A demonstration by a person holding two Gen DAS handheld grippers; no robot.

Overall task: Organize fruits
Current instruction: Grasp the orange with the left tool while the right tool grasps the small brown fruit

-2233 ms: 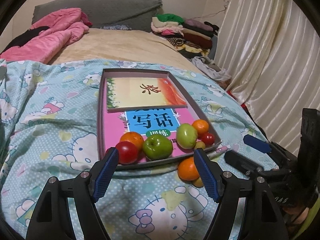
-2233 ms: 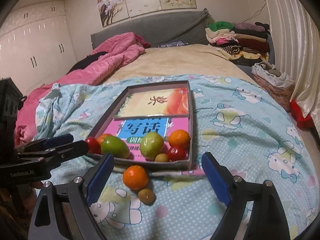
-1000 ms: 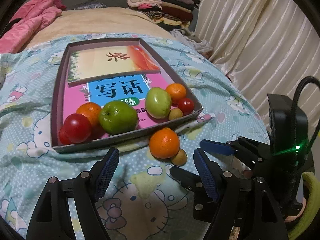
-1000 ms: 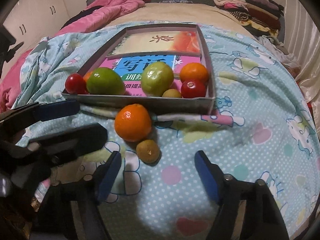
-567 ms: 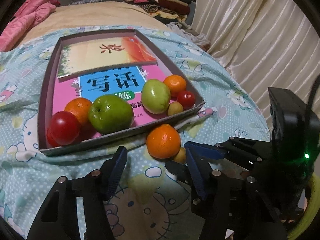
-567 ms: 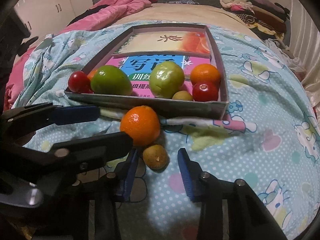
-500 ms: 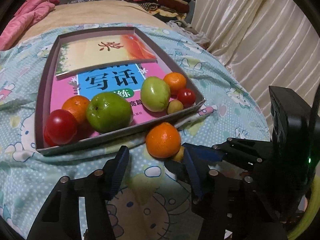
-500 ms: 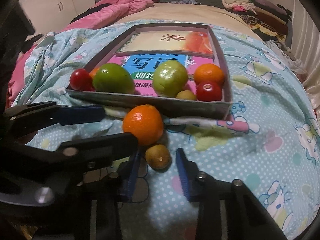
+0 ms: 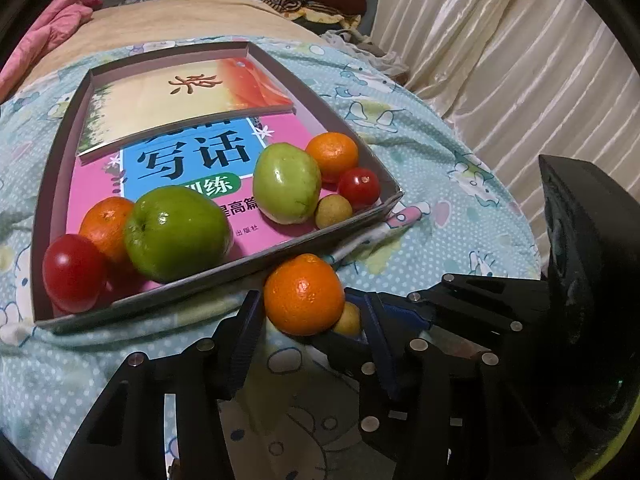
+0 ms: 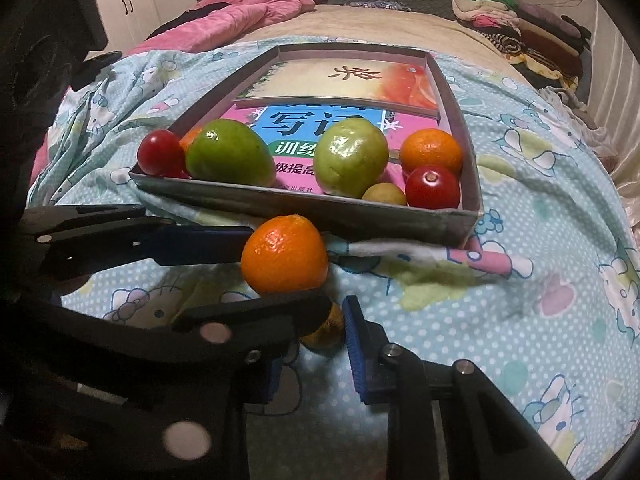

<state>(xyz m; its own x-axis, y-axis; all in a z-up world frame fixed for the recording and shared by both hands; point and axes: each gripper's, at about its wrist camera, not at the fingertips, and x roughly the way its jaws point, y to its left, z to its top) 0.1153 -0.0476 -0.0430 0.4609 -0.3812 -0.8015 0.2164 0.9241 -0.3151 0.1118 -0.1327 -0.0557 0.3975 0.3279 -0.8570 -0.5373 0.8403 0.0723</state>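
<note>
Left gripper clasps an orange lying on the bed just outside the tray's near wall. Right gripper pinches a small brown fruit beside it. Pink bedding lies far left, folded clothes far right, curtains on the right.

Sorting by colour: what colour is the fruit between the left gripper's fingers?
Orange, clearest in the left wrist view.
</note>
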